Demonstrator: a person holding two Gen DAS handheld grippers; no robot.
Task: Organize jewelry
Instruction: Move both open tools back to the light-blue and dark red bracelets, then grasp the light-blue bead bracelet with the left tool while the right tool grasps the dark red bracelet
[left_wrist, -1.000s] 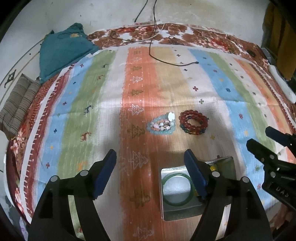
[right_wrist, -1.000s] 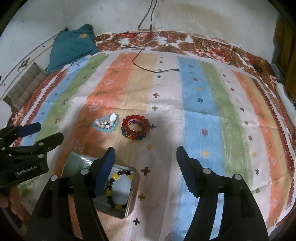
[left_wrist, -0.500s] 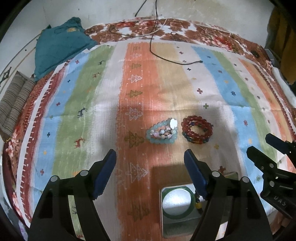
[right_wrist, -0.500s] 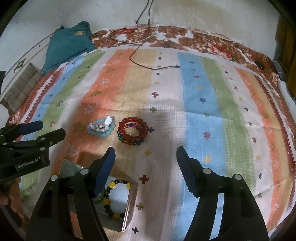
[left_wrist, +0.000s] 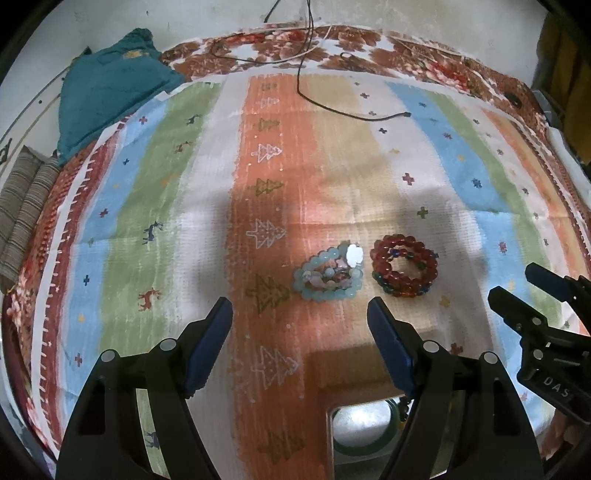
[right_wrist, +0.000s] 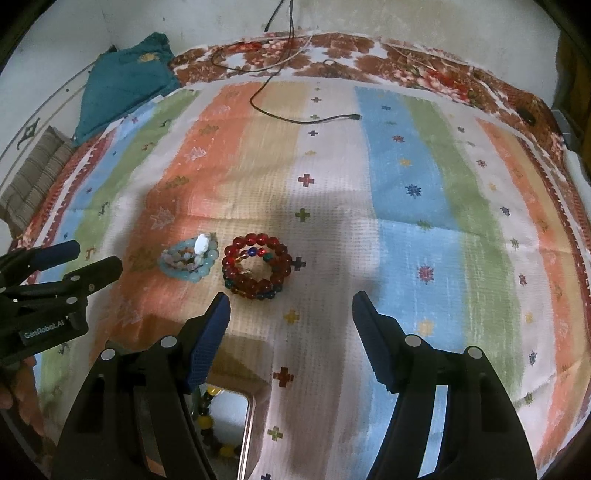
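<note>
Two bracelets lie side by side on the striped cloth: a pale blue bead bracelet with a white charm, and a coiled red bead bracelet to its right. A metal tin near the front edge holds a green bangle and a yellow-and-dark bead bracelet. My left gripper hangs open just short of the blue bracelet. My right gripper stands open just short of the red one. Neither holds anything.
A black cable trails across the far part of the cloth. A teal cushion and a striped pillow lie at the far left. A white wall rises behind the bed.
Both grippers have moved forward over the cloth toward the two bracelets and sunk a little. The tin has slid toward the bottom edge of both views. The jaws kept the same width.
</note>
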